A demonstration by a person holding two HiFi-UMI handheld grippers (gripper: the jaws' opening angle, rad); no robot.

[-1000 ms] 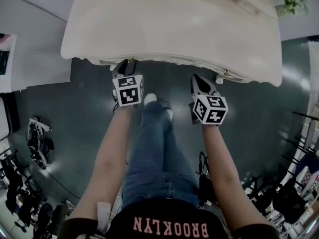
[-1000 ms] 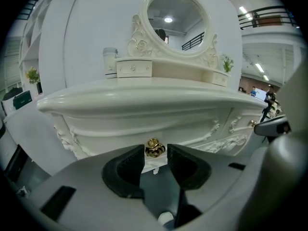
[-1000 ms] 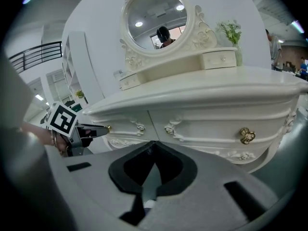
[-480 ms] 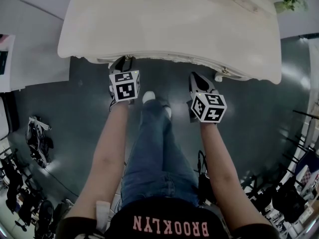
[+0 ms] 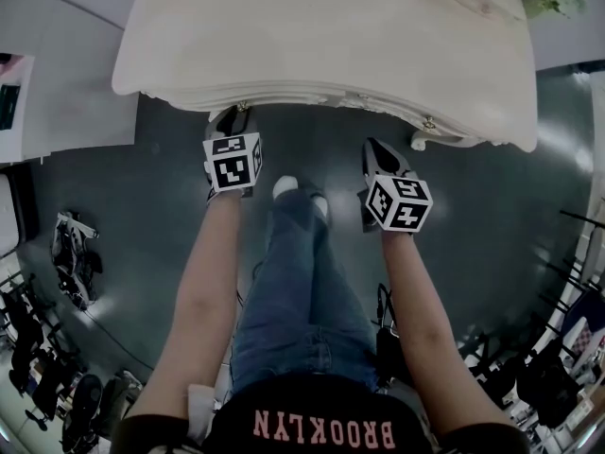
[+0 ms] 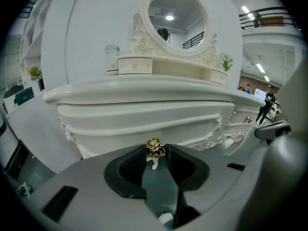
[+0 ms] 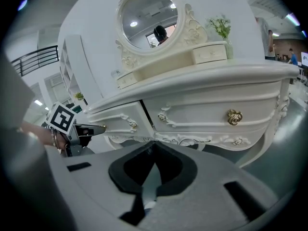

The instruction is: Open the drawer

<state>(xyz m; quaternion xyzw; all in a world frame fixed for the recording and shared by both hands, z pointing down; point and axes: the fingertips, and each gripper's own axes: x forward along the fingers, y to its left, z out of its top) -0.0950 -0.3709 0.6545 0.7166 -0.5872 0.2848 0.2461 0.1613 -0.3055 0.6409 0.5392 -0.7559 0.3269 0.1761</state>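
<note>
A white carved dressing table [image 5: 331, 36] fills the top of the head view. Its left drawer [image 7: 120, 120] carries a small gold knob [image 6: 155, 148]. My left gripper [image 5: 241, 112] is shut on that knob, whose gold head sits pinched between the dark pads [image 6: 169, 159]. In the right gripper view the left gripper [image 7: 102, 127] shows at the drawer's front, and a dark gap separates that drawer from the right one. My right gripper [image 5: 373, 148] hangs in front of the table, apart from it, its jaws together on nothing. The right drawer's gold knob [image 7: 234, 116] is untouched.
An oval mirror [image 6: 177, 18], a small jar [image 6: 112, 57] and a potted plant [image 7: 219, 27] stand on the table top. The person's legs and white shoe [image 5: 285, 187] are between the grippers over a dark floor. Equipment clutters the floor at far left [image 5: 71, 253] and right [image 5: 567, 348].
My left gripper crept forward to the table's edge and its jaws closed on the gold knob. The right gripper shifted only slightly.
</note>
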